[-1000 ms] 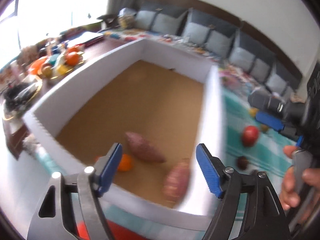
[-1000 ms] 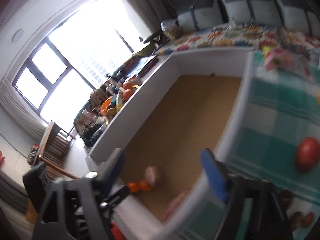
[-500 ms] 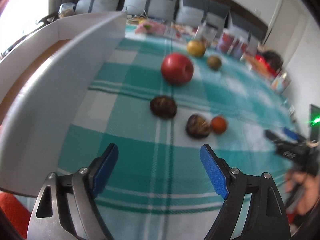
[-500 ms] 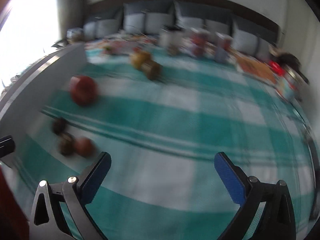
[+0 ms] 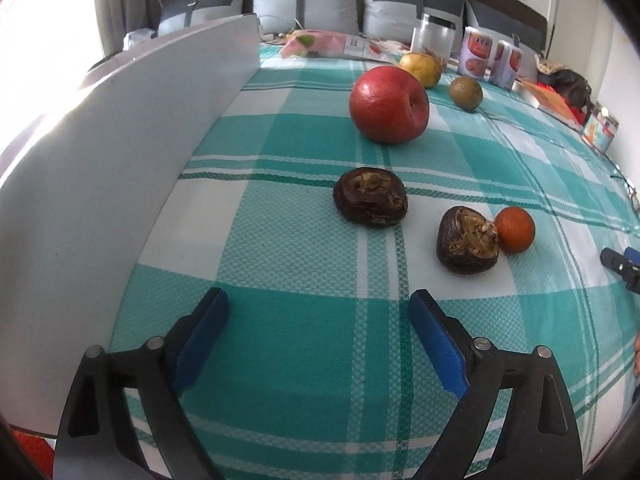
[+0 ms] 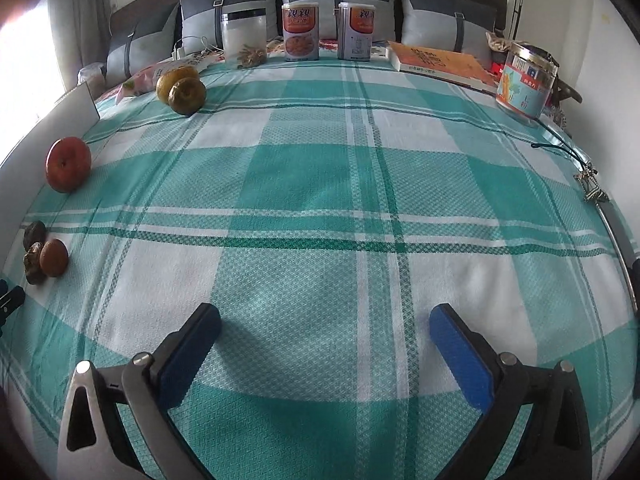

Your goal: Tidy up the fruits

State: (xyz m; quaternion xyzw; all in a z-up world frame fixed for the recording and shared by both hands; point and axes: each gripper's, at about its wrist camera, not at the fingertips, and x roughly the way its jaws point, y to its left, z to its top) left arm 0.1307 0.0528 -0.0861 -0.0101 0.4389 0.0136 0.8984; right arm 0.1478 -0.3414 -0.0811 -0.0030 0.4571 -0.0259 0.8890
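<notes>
On the teal checked cloth lie a red apple [image 5: 389,106], two dark brown wrinkled fruits [image 5: 371,197] [image 5: 467,240], a small orange [image 5: 515,229], a yellow fruit [image 5: 421,69] and a greenish-brown fruit [image 5: 465,93]. My left gripper [image 5: 318,300] hovers just short of the nearer dark fruit; its jaws are opening, with nothing between them. The white box wall [image 5: 120,152] rises at its left. My right gripper [image 6: 325,314] stands open over bare cloth, far right of the apple [image 6: 68,164], the orange [image 6: 54,257] and the dark fruits [image 6: 34,236].
Along the far edge stand a glass jar [image 6: 244,34], two printed cans [image 6: 300,32], an orange book [image 6: 440,62] and a lidded tin [image 6: 526,80]. A cord with keys [image 6: 592,188] lies at the right edge. Grey pillows line the back.
Both views have swung from the box's inside, with its sweet potatoes and oranges, to the checked cloth. Both grippers came lower, and the jaws stand wider.
</notes>
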